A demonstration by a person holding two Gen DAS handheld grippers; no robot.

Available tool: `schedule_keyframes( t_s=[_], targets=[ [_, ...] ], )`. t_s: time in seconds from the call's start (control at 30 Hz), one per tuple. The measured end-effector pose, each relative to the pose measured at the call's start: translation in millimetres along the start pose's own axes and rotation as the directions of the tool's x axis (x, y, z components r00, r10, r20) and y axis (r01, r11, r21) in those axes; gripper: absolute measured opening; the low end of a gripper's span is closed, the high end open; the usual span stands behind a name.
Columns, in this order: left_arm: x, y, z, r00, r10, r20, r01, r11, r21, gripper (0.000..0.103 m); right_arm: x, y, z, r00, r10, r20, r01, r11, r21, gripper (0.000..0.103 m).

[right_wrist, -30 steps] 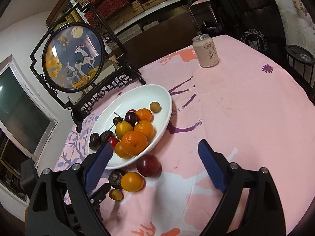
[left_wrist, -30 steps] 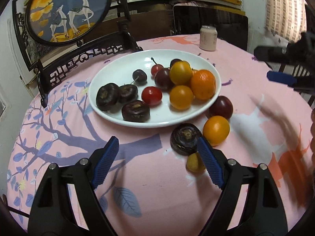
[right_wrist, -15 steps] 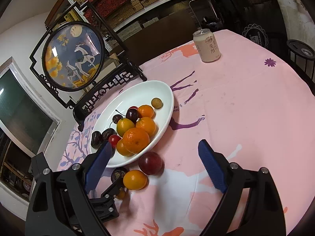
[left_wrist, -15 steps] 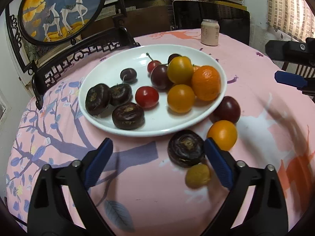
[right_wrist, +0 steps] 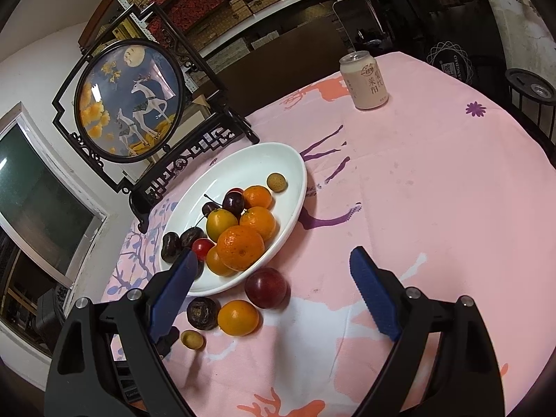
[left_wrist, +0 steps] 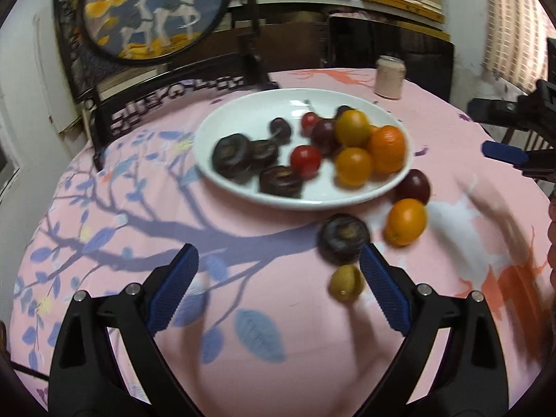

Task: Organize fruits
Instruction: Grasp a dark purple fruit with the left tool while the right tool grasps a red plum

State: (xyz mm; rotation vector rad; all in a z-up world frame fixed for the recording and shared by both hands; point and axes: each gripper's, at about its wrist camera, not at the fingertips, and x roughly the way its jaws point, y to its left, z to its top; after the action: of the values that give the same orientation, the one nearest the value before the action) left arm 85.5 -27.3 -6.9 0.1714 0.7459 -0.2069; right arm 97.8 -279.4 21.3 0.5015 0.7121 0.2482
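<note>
Since the earlier frames, the left gripper [left_wrist: 278, 278] was seen to have shifted across the table, so that the plate [left_wrist: 243, 187] slid rightward and away in its view, and its jaws had just been opening, with nothing between them. The right gripper [right_wrist: 274, 281] was left where it was, jaws wide apart and empty, hovering near the fruits beside the plate.

Four fruits were left on the pink tablecloth [right_wrist: 434, 208], just off the near rim of the plate: a small yellowish fruit [left_wrist: 345, 282], a dark round fruit [left_wrist: 344, 239], a small orange [left_wrist: 406, 221] and a red plum [left_wrist: 413, 186], the plum touching or nearly touching the rim. The yellowish fruit lay just inside the left gripper's right-hand pad [left_wrist: 382, 295].

The step in hand was judged to be the approach for picking up one of these loose fruits. For the next move, the open jaws would need to be centred on a single fruit, lowered and closed gently, since the round fruits could roll away.

On the plate, dark fruits were gathered at one side, with cherries, yellow and orange fruits and a large orange [right_wrist: 240, 247] piled at the other. A drink can [right_wrist: 363, 80] stood well apart at the far edge.
</note>
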Motion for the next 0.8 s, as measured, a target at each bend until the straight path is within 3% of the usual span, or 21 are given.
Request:
schedule_keyframes(
  t_s=[0.17,0.37,0.5,0.53,0.63,0.7,0.8],
  targets=[
    [25,-21,7,0.997,0.055,-0.049,-0.052,0.996,0.068,0.097,0,0,0,1.000,0.001,-0.004,0.000,1.000,0.004,0.090],
    [30,-11,12,0.997,0.040,-0.070,-0.037,0.998,0.050,0.097,0,-1,0,1.000,-0.003,-0.006,0.003,1.000,0.005,0.090],
    [14,21,-1,0.983,0.175,-0.052,-0.174,0.985,0.019,0.097,-1,0,0,1.000,-0.003,0.000,0.003,1.000,-0.001,0.090],
    [13,30,-4,0.982,0.176,-0.061,-0.178,0.984,-0.014,0.096,-2,0,0,1.000,0.003,0.000,-0.003,1.000,-0.001,0.089],
    [5,40,-2,0.998,0.047,-0.046,-0.052,0.994,-0.101,0.096,-4,2,0,1.000,0.005,0.011,-0.005,1.000,-0.007,0.090],
    [-2,28,1,1.000,0.012,-0.007,-0.013,0.998,-0.068,0.096,-4,1,0,1.000,-0.002,0.018,0.003,1.000,-0.009,0.090],
    [3,5,1,1.000,0.019,-0.012,-0.018,1.000,0.017,0.096,-2,0,0,1.000,-0.005,0.009,0.005,1.000,-0.003,0.090]
  ],
)
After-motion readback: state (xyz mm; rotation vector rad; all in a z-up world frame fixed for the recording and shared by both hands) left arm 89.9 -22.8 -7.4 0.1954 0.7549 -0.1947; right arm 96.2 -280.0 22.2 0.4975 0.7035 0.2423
